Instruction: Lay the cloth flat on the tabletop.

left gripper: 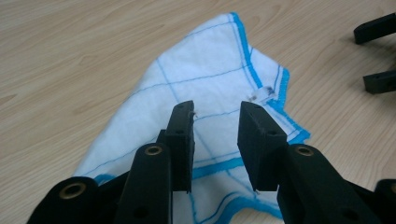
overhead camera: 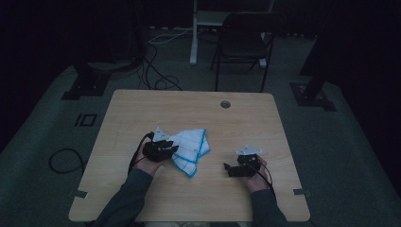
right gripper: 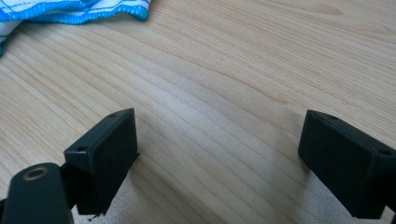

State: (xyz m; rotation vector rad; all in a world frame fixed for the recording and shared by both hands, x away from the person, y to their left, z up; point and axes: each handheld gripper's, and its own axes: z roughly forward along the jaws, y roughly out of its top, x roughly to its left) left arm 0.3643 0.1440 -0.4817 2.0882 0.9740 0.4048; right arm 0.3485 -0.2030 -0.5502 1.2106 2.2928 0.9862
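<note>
A white cloth [overhead camera: 191,146] with blue grid lines and a blue hem lies crumpled on the wooden table [overhead camera: 156,106], left of centre. My left gripper [overhead camera: 171,149] sits at the cloth's left edge. In the left gripper view its jaws [left gripper: 215,140] stand apart just above the cloth [left gripper: 210,79], with nothing pinched between the pads. My right gripper [overhead camera: 227,169] rests low over bare wood to the right of the cloth, jaws wide apart [right gripper: 217,154] and empty. A corner of the cloth [right gripper: 70,11] shows at the top left of the right gripper view.
A round cable hole [overhead camera: 225,104] sits near the table's far edge. A dark folding chair [overhead camera: 243,40] stands beyond the table. Cables [overhead camera: 156,71] trail over the floor at the back left. The room is dim.
</note>
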